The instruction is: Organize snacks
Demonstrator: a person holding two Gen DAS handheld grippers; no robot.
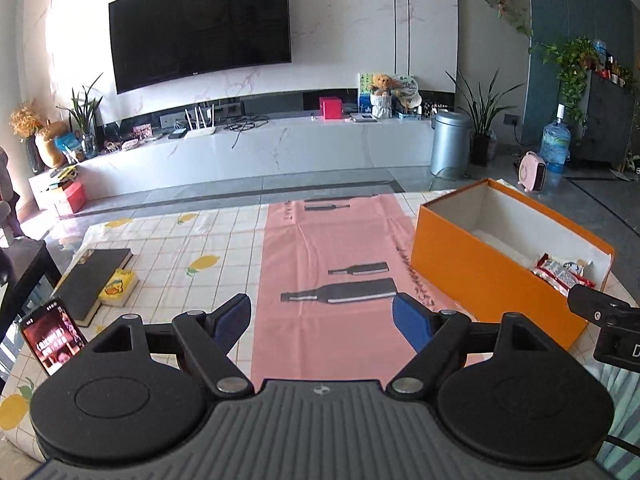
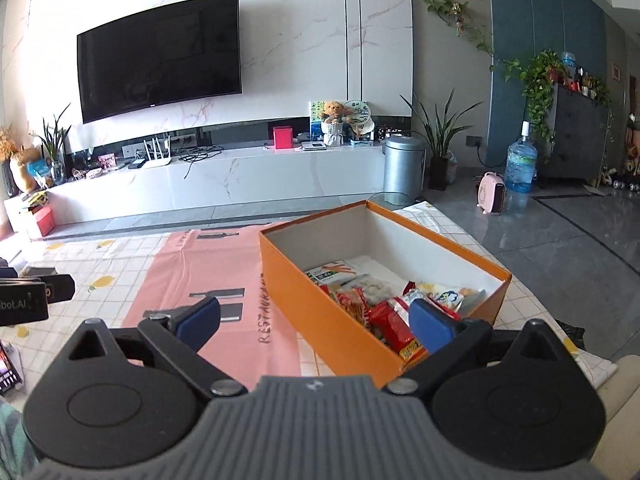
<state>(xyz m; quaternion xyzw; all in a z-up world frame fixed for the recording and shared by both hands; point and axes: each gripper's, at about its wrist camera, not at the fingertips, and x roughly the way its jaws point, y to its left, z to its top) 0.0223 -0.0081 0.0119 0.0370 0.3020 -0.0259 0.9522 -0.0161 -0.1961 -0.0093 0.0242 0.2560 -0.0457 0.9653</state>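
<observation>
While both pairs of fingers stand spread wide with nothing between them, the scene runs left to right as follows.

Phone [image 1: 54,336]: propped upright at the near left edge of the tabletop, screen lit.
Book [image 1: 94,280]: dark cover, lying flat on the checked lemon-print cloth [image 1: 192,240], left of centre.
Yellow packet [image 1: 118,287]: lies just beside the book's right edge, touching or nearly so; I cannot tell which.
Left gripper [image 1: 322,314]: fingers released, blue pads far apart, empty, hanging over the pink sheet.
Pink sheet [image 1: 340,240]: printed with dark bottle shapes and lettering, spread down the middle of the tabletop over the cloth.
Right gripper [image 2: 316,320]: fingers released and empty; the left pad hangs over the pink sheet, the right pad over the near corner of the box. Its tip also shows at the right edge of the left wrist view.
Orange box [image 2: 320,312]: open-topped, white inside, standing on the tabletop with its left side over the edge of the pink sheet.
Snacks [image 2: 384,304]: a heap of packets, mostly red and white wrappers, all lying inside the orange box, gathered toward its near end.
Background: black television on a marble wall, long white console below it, silver bin, potted plants and a water bottle on the floor at right.
</observation>
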